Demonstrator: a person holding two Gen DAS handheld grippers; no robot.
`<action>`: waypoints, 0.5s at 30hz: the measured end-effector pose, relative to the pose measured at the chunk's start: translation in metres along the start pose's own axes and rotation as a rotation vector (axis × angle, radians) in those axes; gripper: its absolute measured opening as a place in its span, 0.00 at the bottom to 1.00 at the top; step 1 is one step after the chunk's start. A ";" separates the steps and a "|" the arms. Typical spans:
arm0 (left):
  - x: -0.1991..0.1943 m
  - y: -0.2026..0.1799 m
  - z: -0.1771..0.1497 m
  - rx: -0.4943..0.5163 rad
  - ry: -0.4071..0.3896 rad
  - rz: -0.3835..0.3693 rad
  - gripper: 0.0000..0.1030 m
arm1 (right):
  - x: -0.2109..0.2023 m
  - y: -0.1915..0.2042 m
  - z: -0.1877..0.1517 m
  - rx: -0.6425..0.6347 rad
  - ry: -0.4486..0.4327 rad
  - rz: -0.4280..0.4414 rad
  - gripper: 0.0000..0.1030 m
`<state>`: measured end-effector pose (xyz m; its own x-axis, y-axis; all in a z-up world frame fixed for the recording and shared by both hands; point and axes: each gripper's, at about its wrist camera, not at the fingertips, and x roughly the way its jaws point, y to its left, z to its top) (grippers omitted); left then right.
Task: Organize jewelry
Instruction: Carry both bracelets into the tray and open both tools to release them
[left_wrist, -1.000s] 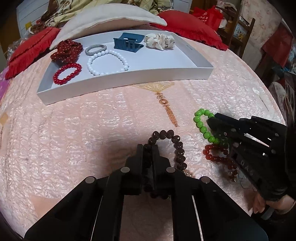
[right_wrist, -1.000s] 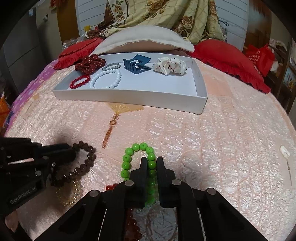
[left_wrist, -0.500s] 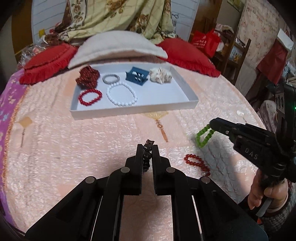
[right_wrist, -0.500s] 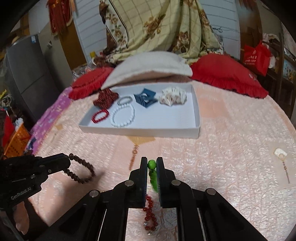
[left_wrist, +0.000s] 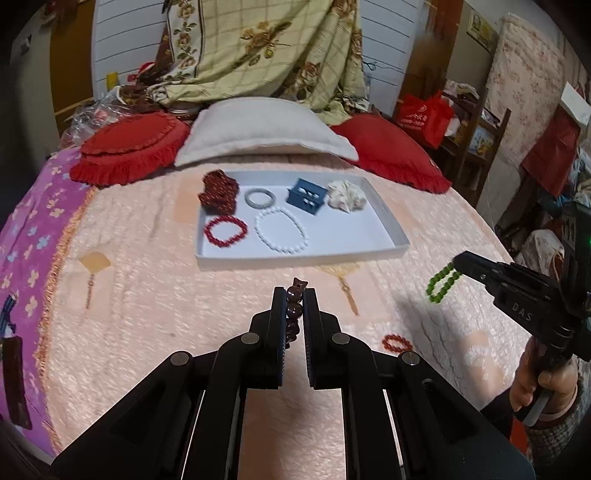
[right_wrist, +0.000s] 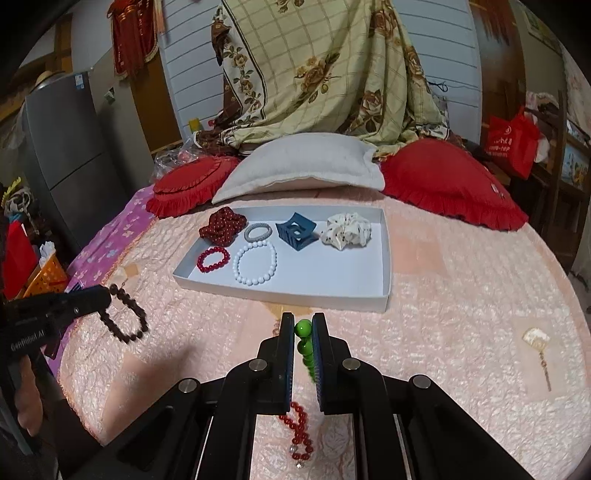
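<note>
Bedspread (right_wrist: 461, 302) is dropping away beneath both views, since the two hands are lifting: a second ago both grippers were down on the quilt among the beads, and now they are riding well above it. Ahead, the white tray (right_wrist: 385, 258) is coming into fuller sight, already holding a white bead bracelet (right_wrist: 255, 263), a red bead bracelet (right_wrist: 213, 259), hair ties and a blue clip (right_wrist: 296, 230). The left gripper (left_wrist: 294, 303) is keeping its fingers clamped on the brown bead bracelet (left_wrist: 293, 314), which is now dangling clear of the bed. The right gripper (right_wrist: 303, 332) is likewise clamped on the green bead bracelet (right_wrist: 306, 343), hanging free. One dark red bracelet (right_wrist: 297, 430) is being left lying on the quilt below. Both pickups seem secured, so carrying to the tray likely comes next.
</note>
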<state>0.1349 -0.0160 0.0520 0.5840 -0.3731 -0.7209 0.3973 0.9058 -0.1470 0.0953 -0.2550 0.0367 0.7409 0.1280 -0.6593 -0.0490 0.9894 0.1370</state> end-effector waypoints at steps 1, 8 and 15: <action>0.001 0.002 0.003 0.000 -0.001 0.005 0.07 | 0.002 0.000 0.003 -0.005 0.001 0.000 0.08; 0.024 0.016 0.033 -0.011 0.013 0.045 0.07 | 0.021 0.001 0.031 -0.026 0.016 -0.019 0.08; 0.055 0.017 0.069 -0.003 0.022 0.057 0.07 | 0.051 0.004 0.061 -0.051 0.031 -0.050 0.08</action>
<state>0.2227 -0.0354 0.0563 0.5902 -0.3166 -0.7426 0.3617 0.9261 -0.1073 0.1737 -0.2486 0.0481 0.7222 0.0791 -0.6871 -0.0469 0.9967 0.0656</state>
